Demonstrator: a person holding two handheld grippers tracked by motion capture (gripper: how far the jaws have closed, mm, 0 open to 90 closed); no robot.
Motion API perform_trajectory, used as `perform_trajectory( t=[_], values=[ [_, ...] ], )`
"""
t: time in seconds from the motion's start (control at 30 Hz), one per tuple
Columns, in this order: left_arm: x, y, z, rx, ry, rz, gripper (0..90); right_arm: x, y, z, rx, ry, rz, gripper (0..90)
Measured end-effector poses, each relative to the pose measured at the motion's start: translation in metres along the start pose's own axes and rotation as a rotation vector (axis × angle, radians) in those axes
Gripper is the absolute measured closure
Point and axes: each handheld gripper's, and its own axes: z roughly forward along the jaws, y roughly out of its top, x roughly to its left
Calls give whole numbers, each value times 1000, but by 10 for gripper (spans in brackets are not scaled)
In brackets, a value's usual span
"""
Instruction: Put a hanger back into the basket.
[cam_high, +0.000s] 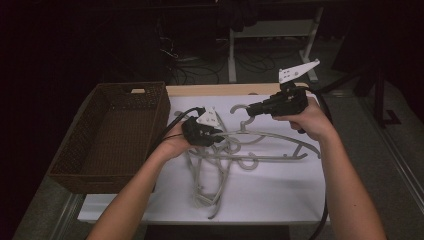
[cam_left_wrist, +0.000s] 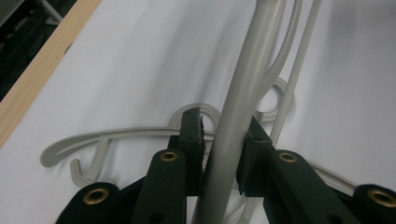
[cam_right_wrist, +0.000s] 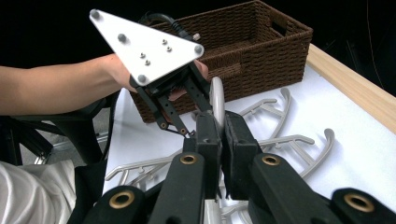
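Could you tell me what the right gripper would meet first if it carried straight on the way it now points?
Probably the left gripper, just beyond its tips; the right gripper already clamps a grey hanger.

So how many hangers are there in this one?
3 at least. One hanger is held between the left gripper and right gripper. A second hanger lies pointing toward the person. A third hanger lies tangled under the first. More may be hidden.

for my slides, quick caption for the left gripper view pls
Left gripper closed around a grey hanger bar above the white table.
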Motion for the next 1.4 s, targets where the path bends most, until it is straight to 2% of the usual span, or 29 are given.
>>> perform_trajectory(
  t=[0.17, 0.23, 0.27, 0.4, 0.43, 0.47, 0.5, 0.53, 0.6, 0.63, 0.67, 0.73, 0.8, 0.83, 0.93, 0.97, 1.07, 1.17, 1.37, 1.4],
  values=[
    [-8, 2, 0, 7, -18, 32, 801, -5, -2, 0, -4, -23, 9, 829],
    [-9, 2, 0, 5, -18, 28, 810, -7, -2, 0, -4, -32, 15, 822],
    [-10, 2, -1, 4, -19, 18, 813, -10, -3, 1, 0, -56, 24, 793],
    [-9, 2, -4, -1, -28, -5, 821, -13, -5, 3, 16, -93, 40, 700],
    [-9, 1, -6, -6, -20, -38, 823, -15, -5, 5, 14, -117, 47, 598],
    [-9, 1, -6, -6, -20, -38, 823, -15, -5, 5, 14, -117, 47, 598],
    [-7, 1, -9, 7, -6, -61, 823, -15, -5, 4, 2, -149, 47, 467],
    [-7, 1, -9, 7, -6, -61, 823, -14, -4, 3, -6, -181, 48, 406],
    [-5, 0, -13, 14, 9, -82, 823, -14, -4, 1, -11, -199, 52, 381],
    [-4, 1, -16, 19, 15, -89, 823, -13, -5, -2, -12, -235, 58, 308],
    [-3, 1, -20, 21, 28, -97, 823, -13, -5, -2, -12, -235, 58, 308],
    [0, 3, -28, 29, 47, -117, 823, -12, -9, -4, 12, -282, 57, 259],
    [5, 6, -44, 45, 84, -139, 823, -10, -12, -6, 17, -297, 56, 249],
    [5, 6, -44, 45, 84, -139, 823, -10, -12, -6, 17, -297, 56, 249],
    [11, 7, -59, 57, 129, -170, 823, -7, -16, -9, 22, -322, 56, 234],
    [17, 5, -69, 59, 150, -189, 823, -5, -20, -11, 21, -340, 54, 218],
    [27, 2, -87, 61, 184, -215, 822, -2, -26, -14, 25, -367, 56, 202],
    [33, -2, -100, 54, 210, -232, 822, -1, -32, -15, 30, -375, 59, 187],
    [55, -21, -145, 22, 286, -295, 822, 4, -53, -4, 65, -401, 77, 147],
    [55, -21, -145, 22, 286, -295, 822, 4, -53, -4, 65, -401, 77, 147]
  ],
)
